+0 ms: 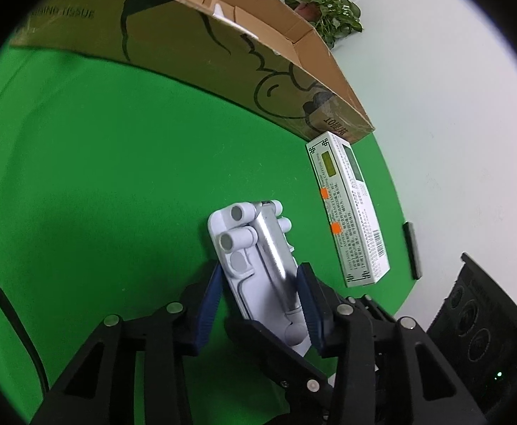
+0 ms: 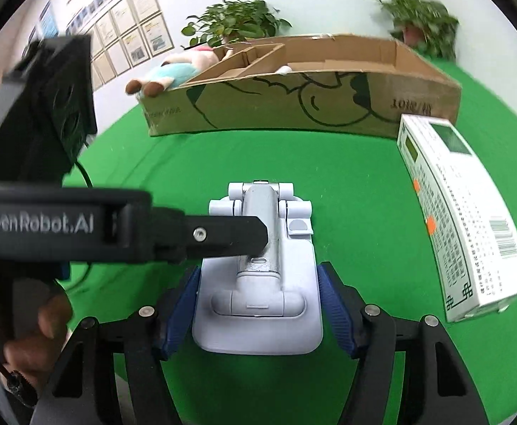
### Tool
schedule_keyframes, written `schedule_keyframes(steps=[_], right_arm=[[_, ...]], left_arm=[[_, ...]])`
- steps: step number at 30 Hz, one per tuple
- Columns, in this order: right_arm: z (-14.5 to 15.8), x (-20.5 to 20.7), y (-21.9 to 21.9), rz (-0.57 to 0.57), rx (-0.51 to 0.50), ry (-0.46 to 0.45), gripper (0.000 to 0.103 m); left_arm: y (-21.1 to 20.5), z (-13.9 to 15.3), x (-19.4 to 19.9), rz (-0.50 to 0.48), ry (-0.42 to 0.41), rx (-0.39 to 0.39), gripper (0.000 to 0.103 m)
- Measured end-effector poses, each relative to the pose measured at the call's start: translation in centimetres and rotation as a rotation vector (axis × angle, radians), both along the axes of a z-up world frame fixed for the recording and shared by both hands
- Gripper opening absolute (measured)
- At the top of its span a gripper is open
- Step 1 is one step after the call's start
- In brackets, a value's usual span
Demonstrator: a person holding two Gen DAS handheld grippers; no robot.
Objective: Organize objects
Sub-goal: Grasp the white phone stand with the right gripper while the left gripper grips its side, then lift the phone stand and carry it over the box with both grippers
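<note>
A folded pale-grey phone stand point(image 2: 258, 276) with a silver metal arm lies on the green cloth. My right gripper point(image 2: 258, 304) has its blue pads on both sides of the stand's base, closed on it. My left gripper point(image 1: 258, 294) also grips the stand point(image 1: 251, 248), its pads pressed on the two sides; from the right wrist view its black finger point(image 2: 230, 237) reaches in from the left over the silver arm. A white medicine box point(image 2: 460, 212) lies to the right, also in the left wrist view point(image 1: 347, 212).
An open cardboard box point(image 2: 304, 102) with dividers stands behind on the cloth, a plush toy point(image 2: 176, 71) at its left end. Potted plants point(image 2: 233, 21) stand by the wall. A black device point(image 1: 478, 322) is off the cloth's right edge.
</note>
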State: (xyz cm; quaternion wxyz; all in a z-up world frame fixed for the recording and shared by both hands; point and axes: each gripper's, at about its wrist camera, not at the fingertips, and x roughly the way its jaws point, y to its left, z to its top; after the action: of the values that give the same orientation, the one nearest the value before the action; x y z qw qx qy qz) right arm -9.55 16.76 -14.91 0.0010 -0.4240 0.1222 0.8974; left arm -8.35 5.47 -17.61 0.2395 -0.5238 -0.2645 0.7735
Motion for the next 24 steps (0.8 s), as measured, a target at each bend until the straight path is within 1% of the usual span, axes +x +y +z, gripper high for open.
schedule_keyframes(steps=[2, 4, 8, 14, 18, 22, 24], right_arm=[[0.2, -0.1, 0.4, -0.005, -0.018, -0.001, 0.064], [0.0, 0.1, 0.6, -0.006, -0.023, -0.002, 0.064], [0.2, 2.2, -0.7, 0.007, 0.016, -0.007, 0.064], [-0.1, 1.0, -1.0, 0.046, 0.049, -0.026, 0.068], [-0.1, 0.1, -1.3, 0.056, 0.061, -0.043, 0.065], [0.2, 0.3, -1.3, 0.034, 0.042, -0.041, 0.064], [0.7, 0.4, -1.3, 0.021, 0.04, -0.028, 0.064]], left_arm=[[-0.1, -0.1, 0.1, -0.002, -0.008, 0.016, 0.04], [-0.1, 0.0, 0.2, -0.004, -0.006, 0.013, 0.039], [-0.1, 0.1, 0.6, -0.012, 0.002, 0.006, 0.037], [-0.4, -0.1, 0.8, -0.017, -0.002, 0.028, 0.035], [-0.8, 0.2, 0.7, -0.013, 0.007, 0.032, 0.034], [-0.8, 1.1, 0.9, -0.019, 0.041, 0.023, 0.03], [-0.8, 2.3, 1.0, -0.026, 0.078, 0.021, 0.024]])
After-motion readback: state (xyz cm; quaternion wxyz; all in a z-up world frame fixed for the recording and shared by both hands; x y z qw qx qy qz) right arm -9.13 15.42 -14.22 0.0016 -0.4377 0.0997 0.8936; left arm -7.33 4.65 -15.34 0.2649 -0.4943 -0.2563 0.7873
